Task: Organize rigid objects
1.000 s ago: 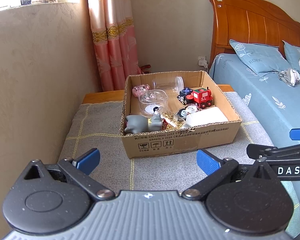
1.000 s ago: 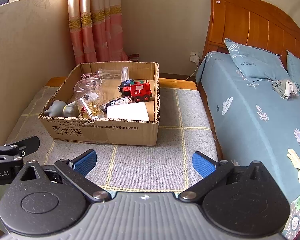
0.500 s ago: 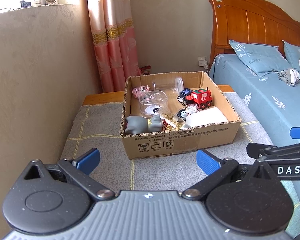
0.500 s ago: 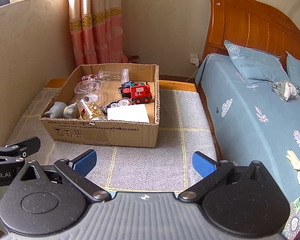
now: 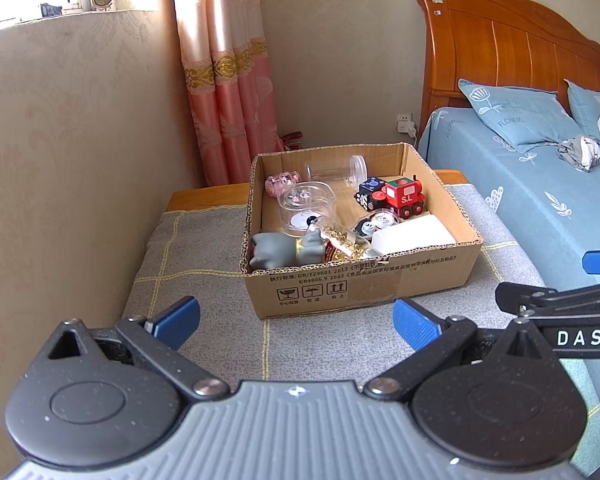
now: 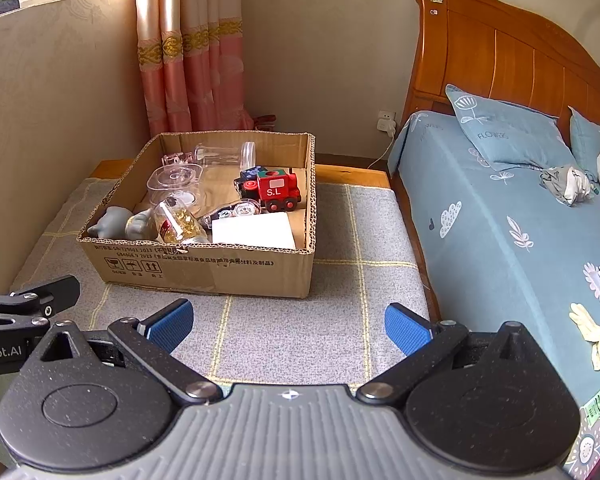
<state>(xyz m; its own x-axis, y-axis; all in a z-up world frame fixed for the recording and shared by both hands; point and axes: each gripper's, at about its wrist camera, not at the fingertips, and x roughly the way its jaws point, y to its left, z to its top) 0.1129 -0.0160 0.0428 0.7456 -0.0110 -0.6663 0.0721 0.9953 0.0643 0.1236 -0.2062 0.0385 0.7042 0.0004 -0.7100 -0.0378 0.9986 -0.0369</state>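
Hiding behind carton wall (image 5: 364, 276), perhaps grey figurine (image 5: 278, 249)

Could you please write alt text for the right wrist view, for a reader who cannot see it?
An open cardboard box of small items, including a red toy train, a grey figurine and clear containers, sits on a grey mat beside a bed. The open right gripper points at it, empty.

a blue bed (image 6: 500, 232) with wooden headboard (image 6: 500, 60), pink curtain (image 5: 228, 80), what looks like crumpled cloth (image 6: 566, 184).
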